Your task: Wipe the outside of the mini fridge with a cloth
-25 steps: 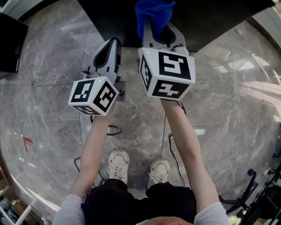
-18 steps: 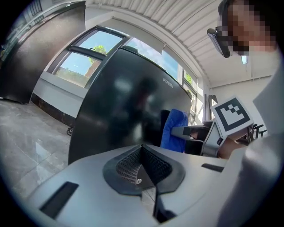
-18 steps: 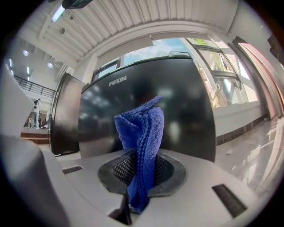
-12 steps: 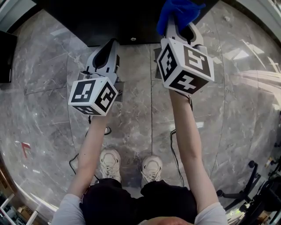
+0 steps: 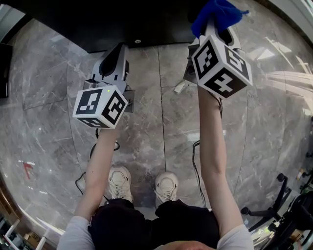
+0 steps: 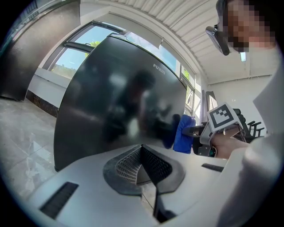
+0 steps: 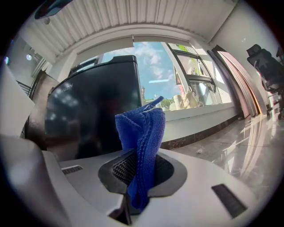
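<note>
The black mini fridge [image 5: 122, 22] stands on the floor at the top of the head view; its glossy front fills the left gripper view [image 6: 115, 97]. My right gripper [image 5: 215, 27] is shut on a blue cloth [image 5: 217, 13] and held up at the fridge's right part. In the right gripper view the cloth [image 7: 143, 133] sticks up folded from between the jaws of that gripper [image 7: 137, 177], with the fridge [image 7: 93, 111] behind on the left. My left gripper [image 5: 111, 56] hangs just short of the fridge front, jaws [image 6: 143, 155] shut with nothing between them. The cloth [image 6: 183, 133] also shows at that view's right.
Grey marble floor tiles [image 5: 161, 112] lie below, with thin cables [image 5: 194, 161] near the person's shoes [image 5: 120, 183]. A chair base [image 5: 279, 200] sits at the lower right. A window and low sill [image 7: 204, 111] run to the fridge's right. A dark panel [image 5: 4, 63] is at the left edge.
My right gripper has carried the blue cloth rightwards and farther up the view along the fridge. The left gripper has stayed about where it was.
</note>
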The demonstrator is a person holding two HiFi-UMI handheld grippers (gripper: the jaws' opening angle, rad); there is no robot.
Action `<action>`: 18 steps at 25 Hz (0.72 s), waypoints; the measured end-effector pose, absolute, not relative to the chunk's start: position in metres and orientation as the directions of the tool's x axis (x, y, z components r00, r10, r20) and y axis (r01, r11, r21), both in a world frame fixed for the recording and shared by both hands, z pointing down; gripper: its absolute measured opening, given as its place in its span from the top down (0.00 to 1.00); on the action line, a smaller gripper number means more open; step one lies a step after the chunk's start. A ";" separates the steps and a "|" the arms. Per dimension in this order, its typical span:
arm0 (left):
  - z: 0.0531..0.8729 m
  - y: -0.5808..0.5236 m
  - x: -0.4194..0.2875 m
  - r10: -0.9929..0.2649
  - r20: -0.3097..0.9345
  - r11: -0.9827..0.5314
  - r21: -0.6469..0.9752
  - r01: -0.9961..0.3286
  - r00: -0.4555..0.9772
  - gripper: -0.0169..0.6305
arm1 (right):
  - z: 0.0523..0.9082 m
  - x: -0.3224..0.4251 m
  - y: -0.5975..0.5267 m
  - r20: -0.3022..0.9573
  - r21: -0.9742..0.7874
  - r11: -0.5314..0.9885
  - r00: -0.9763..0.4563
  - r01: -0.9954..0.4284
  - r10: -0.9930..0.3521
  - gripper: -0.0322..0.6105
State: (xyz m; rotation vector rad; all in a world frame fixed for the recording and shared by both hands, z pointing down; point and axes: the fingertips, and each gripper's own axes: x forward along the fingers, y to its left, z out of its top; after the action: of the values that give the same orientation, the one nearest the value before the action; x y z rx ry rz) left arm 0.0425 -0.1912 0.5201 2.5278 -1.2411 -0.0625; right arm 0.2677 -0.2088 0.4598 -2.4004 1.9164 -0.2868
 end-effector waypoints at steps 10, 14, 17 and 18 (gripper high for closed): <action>0.528 -0.193 0.041 -0.778 0.115 -0.562 0.312 -0.766 0.617 0.97 | 0.463 0.288 -0.209 0.100 -0.106 -0.268 0.258 -0.958 -0.961 0.84; 0.528 -0.193 0.037 -0.782 0.116 -0.556 0.313 -0.770 0.612 0.97 | 0.466 0.302 -0.207 0.119 -0.110 -0.320 0.307 -0.941 -0.944 0.84; 0.526 -0.194 0.032 -0.788 0.110 -0.551 0.311 -0.774 0.605 0.97 | 0.477 0.305 -0.198 0.139 -0.135 -0.359 0.341 -0.923 -0.930 0.84; 0.525 -0.194 0.030 -0.792 0.108 -0.547 0.312 -0.777 0.601 0.97 | 0.481 0.300 -0.195 0.134 -0.152 -0.349 0.331 -0.925 -0.934 0.84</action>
State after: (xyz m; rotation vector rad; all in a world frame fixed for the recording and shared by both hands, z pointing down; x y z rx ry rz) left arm 0.0300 -0.1944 0.5251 2.5036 -1.2703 -0.0645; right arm 0.2996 -0.1954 0.4806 -2.5232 1.7637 -0.3055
